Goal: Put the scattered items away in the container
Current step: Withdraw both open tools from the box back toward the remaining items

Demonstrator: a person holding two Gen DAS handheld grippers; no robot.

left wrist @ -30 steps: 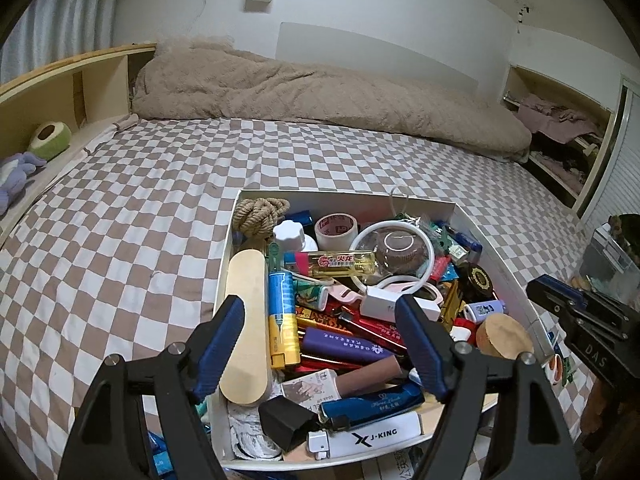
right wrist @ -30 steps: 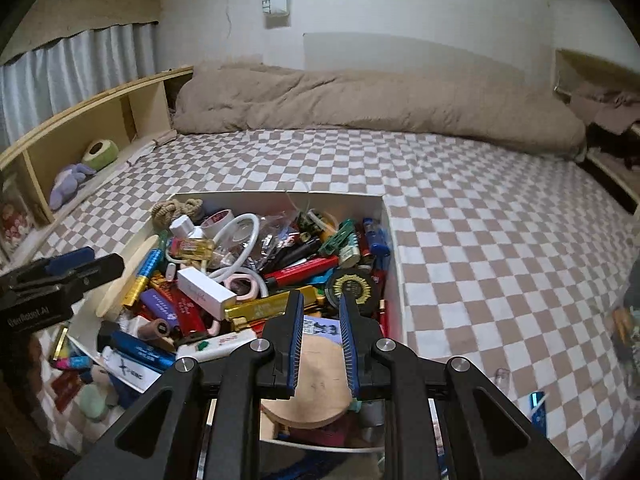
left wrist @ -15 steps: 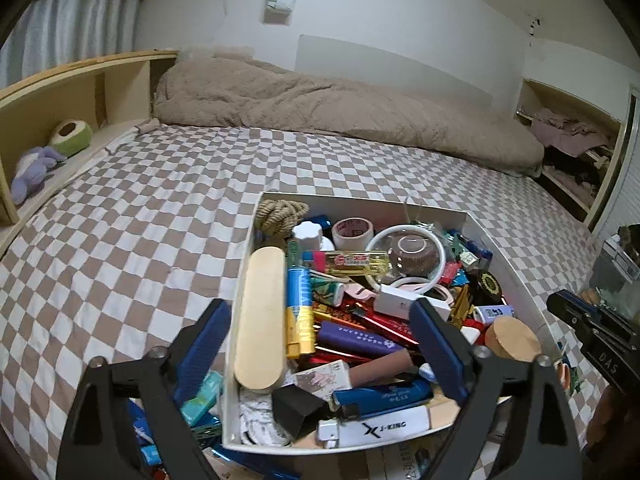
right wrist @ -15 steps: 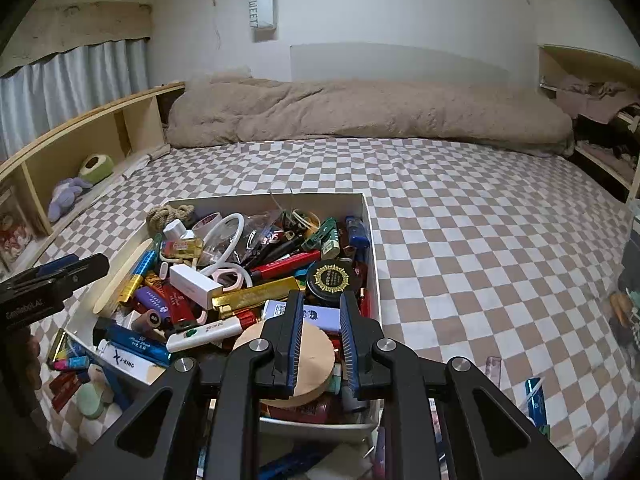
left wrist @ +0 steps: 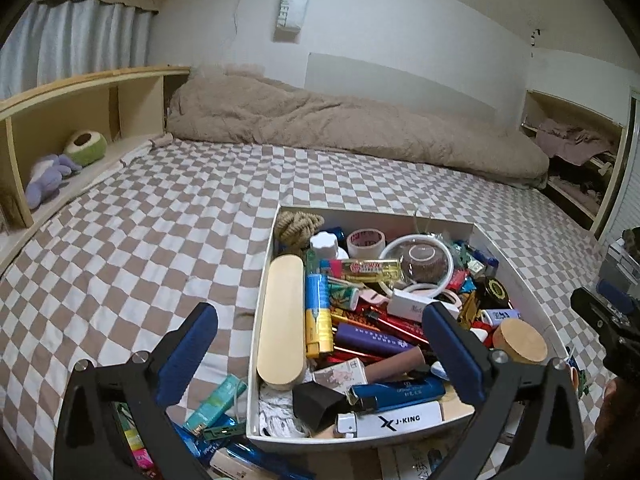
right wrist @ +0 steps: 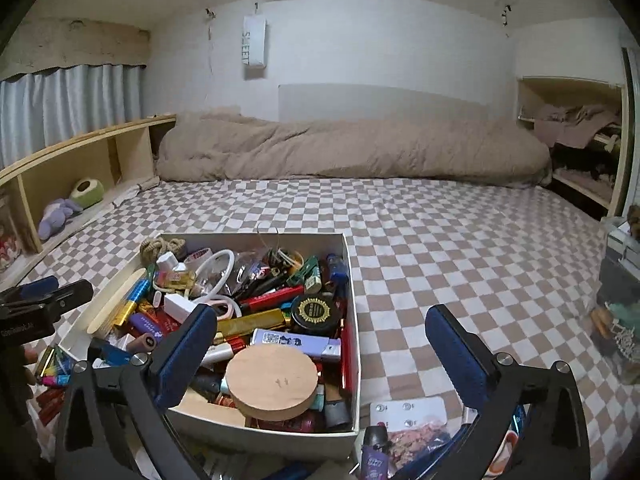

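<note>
**Two open grippers hovering at the near edge of a full box on a checked bed**

A white open-topped box [right wrist: 352,320] is sitting on a brown-and-white checked bed cover [right wrist: 460,248], and it is serving as the landmark here. It is piled to its rim with small things: a round wooden lid [right wrist: 272,382] near its front wall, a black jar with a gold crest [right wrist: 314,312] just behind that, a long pale wooden case [left wrist: 280,320] lying along its left wall, and a coil of rope [left wrist: 300,224] in its far left corner.

The left gripper [left wrist: 320,356] is hovering over the box's front left corner, its jaws having just been opening; they are standing wide apart with nothing pressed between them. The right gripper [right wrist: 320,356] is hovering at the box's front right corner, its jaws also having just sprung wide, gripping nothing.

Loose items are still lying outside the box: a teal tube [left wrist: 216,402] and bright packets just left of its front wall, and a clear bag of small pieces [right wrist: 408,428] just right of its front corner.

Beyond the box's far wall and to its right, the cover is lying open and flat up to a rolled beige duvet [right wrist: 352,152].
</note>
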